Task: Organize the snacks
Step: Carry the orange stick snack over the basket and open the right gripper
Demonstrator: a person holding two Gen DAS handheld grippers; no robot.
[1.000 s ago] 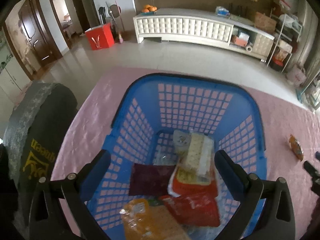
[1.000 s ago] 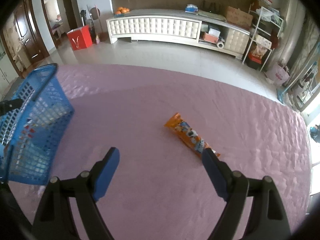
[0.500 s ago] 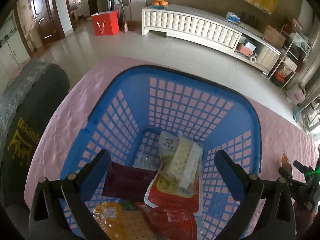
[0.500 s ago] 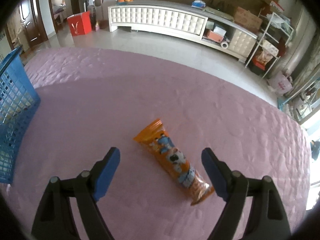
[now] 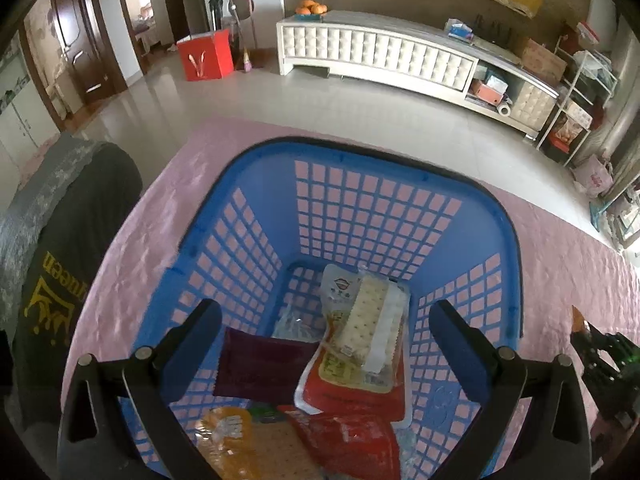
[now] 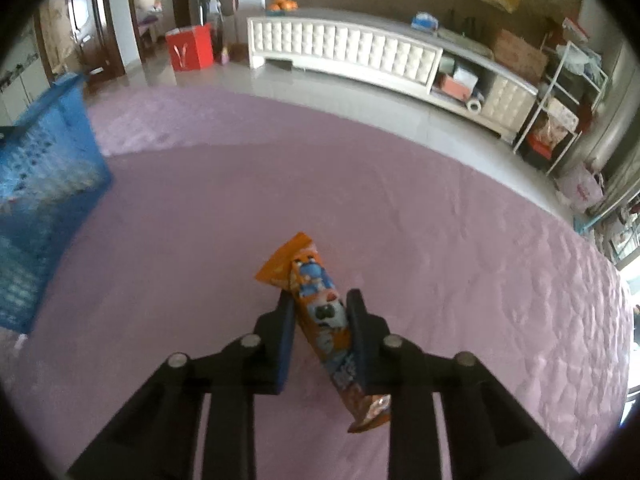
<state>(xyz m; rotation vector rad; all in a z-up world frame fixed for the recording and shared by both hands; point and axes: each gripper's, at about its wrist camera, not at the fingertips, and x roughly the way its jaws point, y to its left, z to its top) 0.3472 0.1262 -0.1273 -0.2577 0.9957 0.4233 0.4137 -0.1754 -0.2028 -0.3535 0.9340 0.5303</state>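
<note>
The right gripper (image 6: 320,312) is closing its jaws around the long orange foil snack packet printed with a blue and white cartoon (image 6: 322,320), which is lying slantwise on the pink quilted cloth (image 6: 460,280) low in the centre of the right wrist view; both blue pads are meeting the packet's sides across its narrow width, probably because that gives the firmest pinch on a slippery wrapper. The blue plastic lattice basket (image 5: 400,216) is filling the middle of the left wrist view, holding several packets already, and the left gripper (image 5: 326,332) is hovering above it with its jaws spread wide and nothing between them, likely waiting clear of the opening so the packet can drop in
</note>
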